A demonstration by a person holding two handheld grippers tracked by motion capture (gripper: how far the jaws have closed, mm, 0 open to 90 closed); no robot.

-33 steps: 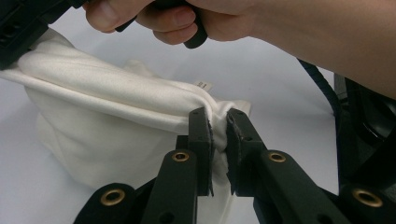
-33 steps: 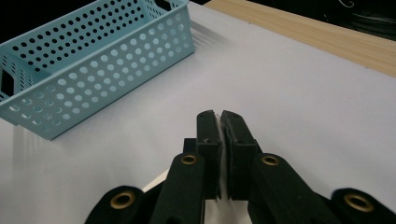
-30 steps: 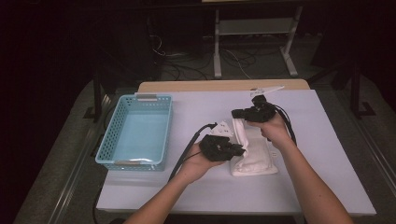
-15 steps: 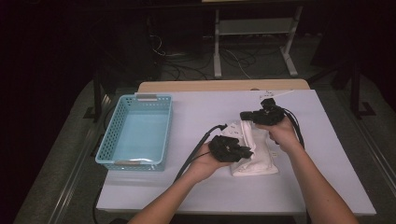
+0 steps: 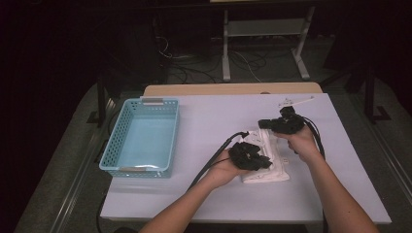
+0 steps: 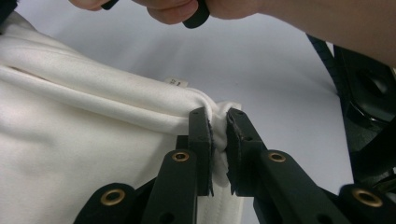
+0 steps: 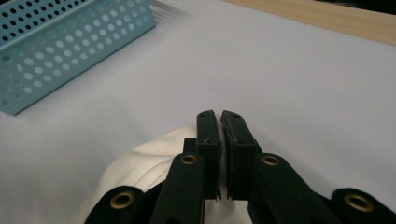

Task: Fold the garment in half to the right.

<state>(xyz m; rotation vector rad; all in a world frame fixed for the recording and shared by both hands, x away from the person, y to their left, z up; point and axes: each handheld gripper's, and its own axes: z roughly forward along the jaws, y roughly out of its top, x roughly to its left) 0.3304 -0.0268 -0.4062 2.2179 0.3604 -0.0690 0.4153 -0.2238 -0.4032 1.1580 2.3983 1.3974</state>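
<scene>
A folded white cloth [image 5: 272, 165] lies on the white table, right of centre. My left gripper [image 5: 260, 162] is at its near left side and is shut on a fold of the white cloth [image 6: 93, 126], which bunches between the jaws of the left gripper [image 6: 218, 133]. My right gripper [image 5: 269, 127] is at the cloth's far end. In the right gripper view the right gripper [image 7: 219, 140] is shut, with white cloth [image 7: 140, 177] pinched between its jaws. The person's right hand [image 6: 187, 7] shows at the top of the left gripper view.
A light blue perforated basket [image 5: 143, 136] stands at the left of the table, and its wall [image 7: 70, 42] appears in the right gripper view. A small white object [image 5: 295, 101] lies near the far right edge. A wooden strip [image 5: 233, 90] borders the far side.
Both hands have moved to the right and a little down, carrying the cloth with them. The cloth now lies lower and flatter on the table.
</scene>
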